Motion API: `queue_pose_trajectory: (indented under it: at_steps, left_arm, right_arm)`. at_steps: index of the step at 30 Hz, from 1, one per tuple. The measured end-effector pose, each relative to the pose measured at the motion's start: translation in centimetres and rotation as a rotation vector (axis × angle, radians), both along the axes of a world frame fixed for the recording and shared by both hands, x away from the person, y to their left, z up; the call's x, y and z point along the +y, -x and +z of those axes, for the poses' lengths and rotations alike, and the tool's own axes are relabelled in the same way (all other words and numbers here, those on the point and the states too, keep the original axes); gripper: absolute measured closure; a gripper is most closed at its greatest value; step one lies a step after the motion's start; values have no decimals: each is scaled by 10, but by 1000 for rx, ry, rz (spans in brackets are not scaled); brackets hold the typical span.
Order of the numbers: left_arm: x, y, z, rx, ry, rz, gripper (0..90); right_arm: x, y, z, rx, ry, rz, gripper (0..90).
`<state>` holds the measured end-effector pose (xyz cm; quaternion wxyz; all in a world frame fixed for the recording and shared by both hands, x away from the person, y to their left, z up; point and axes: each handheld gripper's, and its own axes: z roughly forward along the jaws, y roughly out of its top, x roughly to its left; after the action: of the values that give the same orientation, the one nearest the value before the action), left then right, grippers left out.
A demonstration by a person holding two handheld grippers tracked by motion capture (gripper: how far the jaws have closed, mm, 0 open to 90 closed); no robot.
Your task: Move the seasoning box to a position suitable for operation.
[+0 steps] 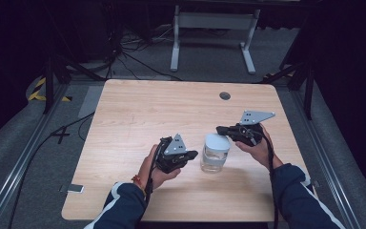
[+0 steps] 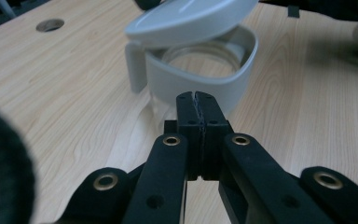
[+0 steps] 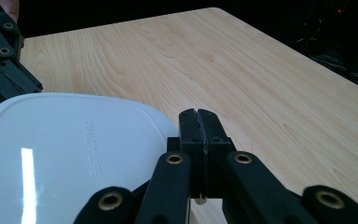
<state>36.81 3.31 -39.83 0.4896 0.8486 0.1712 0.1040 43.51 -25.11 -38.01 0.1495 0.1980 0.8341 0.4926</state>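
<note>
The glass jar (image 1: 214,160) sits mid-surface between both grippers, its grey lid (image 2: 191,18) tipped up off the collar (looks half-opened). Left gripper (image 2: 198,100) just beside the jar, right gripper (image 3: 199,116) over the lid; both jaws pressed together, holding nothing.

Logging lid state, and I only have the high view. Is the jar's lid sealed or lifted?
Observer: Lifted. In the left gripper view the lid sits tilted open above the grey collar.
Operator: Left gripper holding anything?
Observer: No. The left gripper has its jaws pressed together with nothing between them, its tips just short of the collar.
Operator: And the right?
Observer: The right gripper also has its jaws pressed together, right beside the lid's edge.
</note>
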Motion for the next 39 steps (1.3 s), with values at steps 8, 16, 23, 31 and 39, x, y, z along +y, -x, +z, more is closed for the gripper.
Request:
queue_pose_trajectory:
  at_steps: [8, 16, 23, 31, 39]
  left_arm:
    - [-17, -5, 6, -5, 7, -25, 898]
    - [-20, -8, 14, -19, 33, -18, 897]
    - [-23, -16, 24, -37, 36, -20, 897]
    - [-31, -31, 34, -52, 8, -32, 897]
    - [-35, -45, 41, -65, 11, -33, 897]
  right_arm:
    - [0, 0, 0, -4, 2, -3, 900]
    - [-1, 0, -1, -7, 9, -14, 899]
    - [-9, 2, 1, -22, 30, -46, 899]
    - [-33, 12, 0, -26, 73, -109, 899]
    - [-57, 36, -4, -24, 130, -134, 899]
